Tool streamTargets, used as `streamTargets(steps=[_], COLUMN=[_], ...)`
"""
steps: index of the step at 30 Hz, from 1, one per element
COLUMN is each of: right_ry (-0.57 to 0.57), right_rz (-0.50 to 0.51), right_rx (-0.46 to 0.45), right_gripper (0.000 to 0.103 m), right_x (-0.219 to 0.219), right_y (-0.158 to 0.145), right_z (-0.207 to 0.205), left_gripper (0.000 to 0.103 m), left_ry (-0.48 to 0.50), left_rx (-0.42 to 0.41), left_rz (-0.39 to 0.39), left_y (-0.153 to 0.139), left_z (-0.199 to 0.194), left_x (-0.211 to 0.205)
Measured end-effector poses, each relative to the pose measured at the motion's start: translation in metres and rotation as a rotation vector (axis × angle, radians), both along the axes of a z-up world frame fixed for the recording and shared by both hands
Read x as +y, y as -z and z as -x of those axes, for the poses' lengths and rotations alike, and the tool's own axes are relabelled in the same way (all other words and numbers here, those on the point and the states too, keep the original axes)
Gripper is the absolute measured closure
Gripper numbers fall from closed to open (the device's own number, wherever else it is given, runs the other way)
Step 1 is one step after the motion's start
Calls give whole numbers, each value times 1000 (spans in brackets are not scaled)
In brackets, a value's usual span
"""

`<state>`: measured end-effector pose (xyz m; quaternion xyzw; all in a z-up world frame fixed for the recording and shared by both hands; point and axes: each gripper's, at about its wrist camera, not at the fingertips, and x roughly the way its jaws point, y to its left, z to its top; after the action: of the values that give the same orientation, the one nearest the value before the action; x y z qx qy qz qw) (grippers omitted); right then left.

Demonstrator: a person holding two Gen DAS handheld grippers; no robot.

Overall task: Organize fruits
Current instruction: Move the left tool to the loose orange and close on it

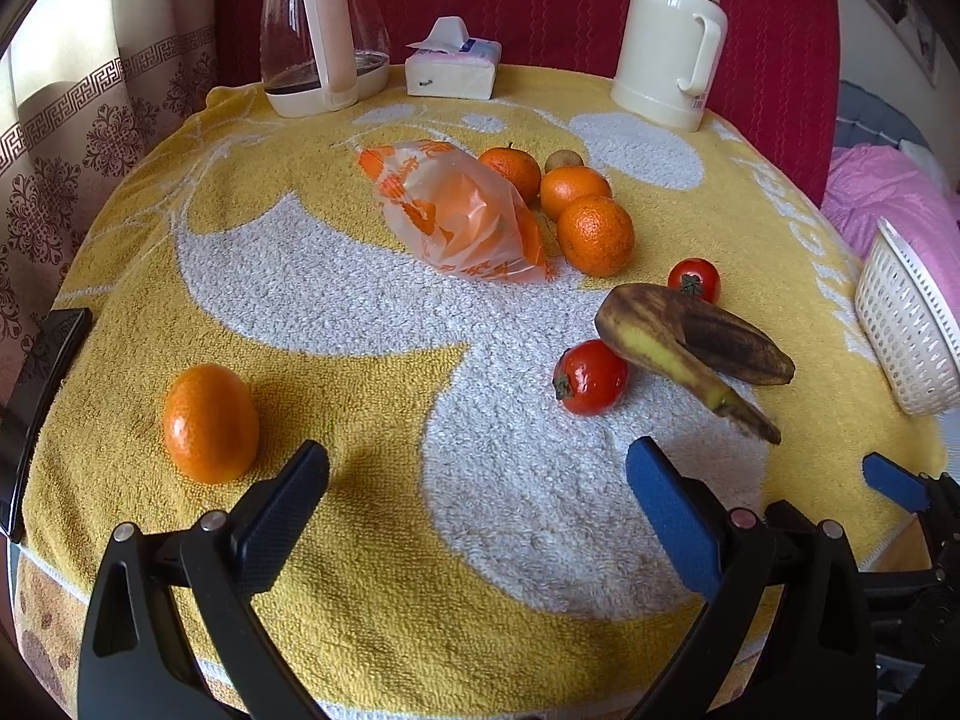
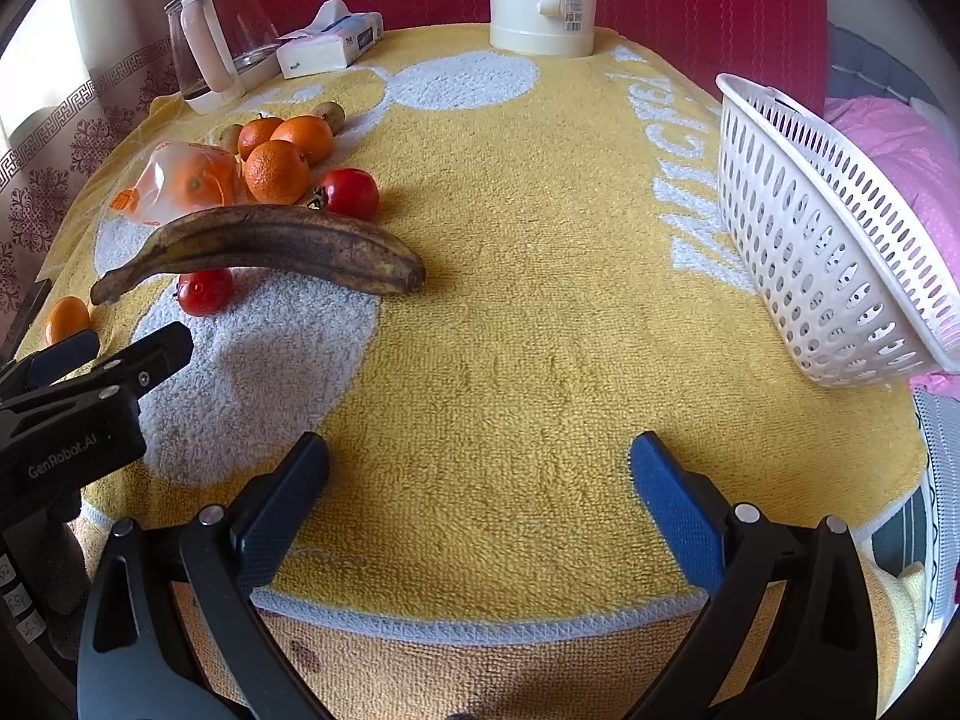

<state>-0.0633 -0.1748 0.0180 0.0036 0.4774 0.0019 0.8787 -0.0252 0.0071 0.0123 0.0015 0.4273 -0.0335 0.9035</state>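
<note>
Fruit lies scattered over the yellow towel point(image 2: 540, 300) that covers the table: a lone orange point(image 1: 210, 423) near the left gripper point(image 1: 477, 483), three oranges point(image 1: 594, 234) clustered beside a thin orange plastic bag point(image 1: 456, 216), two tomatoes point(image 1: 591, 377), and a very ripe banana point(image 1: 690, 342). The white basket point(image 2: 828, 240) sits tilted at the towel's right edge, well apart from the fruit.

Both the left gripper and the right gripper point(image 2: 480, 480) hover with jaws spread wide and nothing between them.

The banana looks dark and soft, so it likely bruises or splits under a hard squeeze; a light hold across its middle seems safest. The tomatoes appear smooth, glossy and easily crushed. The oranges look firm and round, apt to roll, best taken across the widest part.

Open towel between the banana and basket gives clear room to carry fruit across. The basket appears to overhang the table edge, so a push could tip it off.
</note>
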Motion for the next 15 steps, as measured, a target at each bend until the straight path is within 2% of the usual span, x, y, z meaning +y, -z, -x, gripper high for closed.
streamTargets(steps=[9, 15], right_ry=[1, 1], right_rz=[1, 1], right_rx=[0, -1], right_gripper=[2, 2], right_x=[-1, 0], right_y=[-1, 0], right_z=[0, 0], left_gripper=[5, 5], left_ry=[7, -32], left_rx=[-43, -82], left_rz=[10, 6], left_y=[-15, -29], left_z=[20, 28], left_x=[10, 32])
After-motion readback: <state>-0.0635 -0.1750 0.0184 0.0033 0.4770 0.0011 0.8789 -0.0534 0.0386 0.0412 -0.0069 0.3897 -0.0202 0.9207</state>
